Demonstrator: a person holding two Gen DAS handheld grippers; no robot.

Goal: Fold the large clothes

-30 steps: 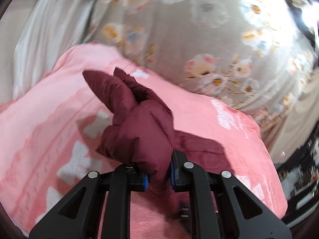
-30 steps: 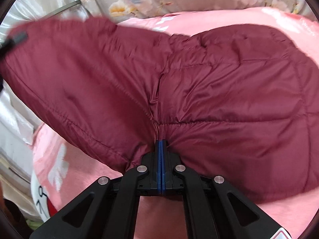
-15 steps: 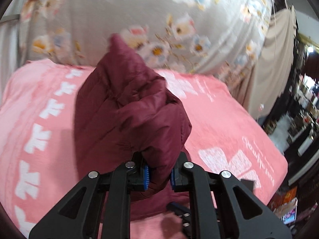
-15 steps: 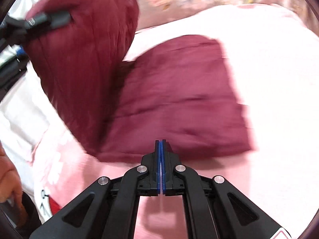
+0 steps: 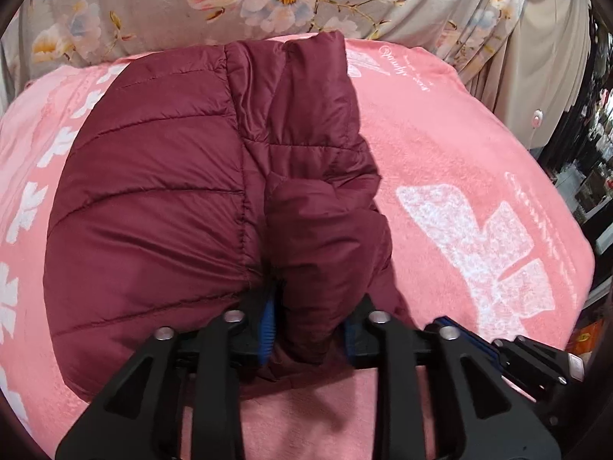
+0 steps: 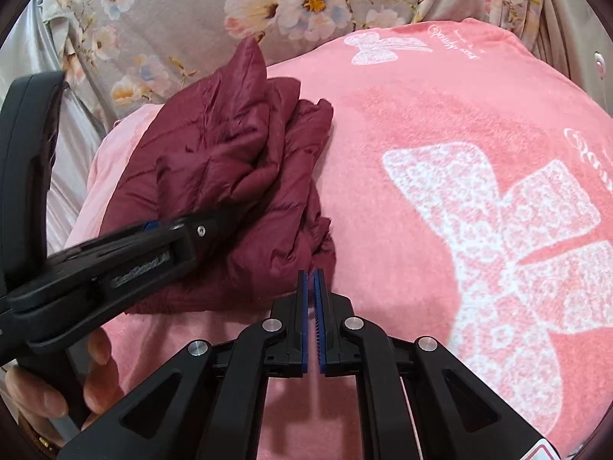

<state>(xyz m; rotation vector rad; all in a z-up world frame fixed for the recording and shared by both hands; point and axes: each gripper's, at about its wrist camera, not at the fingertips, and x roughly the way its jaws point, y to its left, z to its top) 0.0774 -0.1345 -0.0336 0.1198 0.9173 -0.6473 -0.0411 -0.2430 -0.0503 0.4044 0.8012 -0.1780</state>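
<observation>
My left gripper is clamped on a thick fold of the one maroon puffer jacket, which lies bunched on the pink blanket straight ahead of it. My right gripper holds nothing, its jaws a sliver apart, jacket just to its left. Bare blanket runs ahead and right of it, up to the floral curtain.

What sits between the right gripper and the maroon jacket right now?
Nothing visible. Only bare pink blanket lies between the right gripper and the jacket's near edge. The left gripper, clamped on a jacket fold, comes in from the left side, not across that gap.
</observation>
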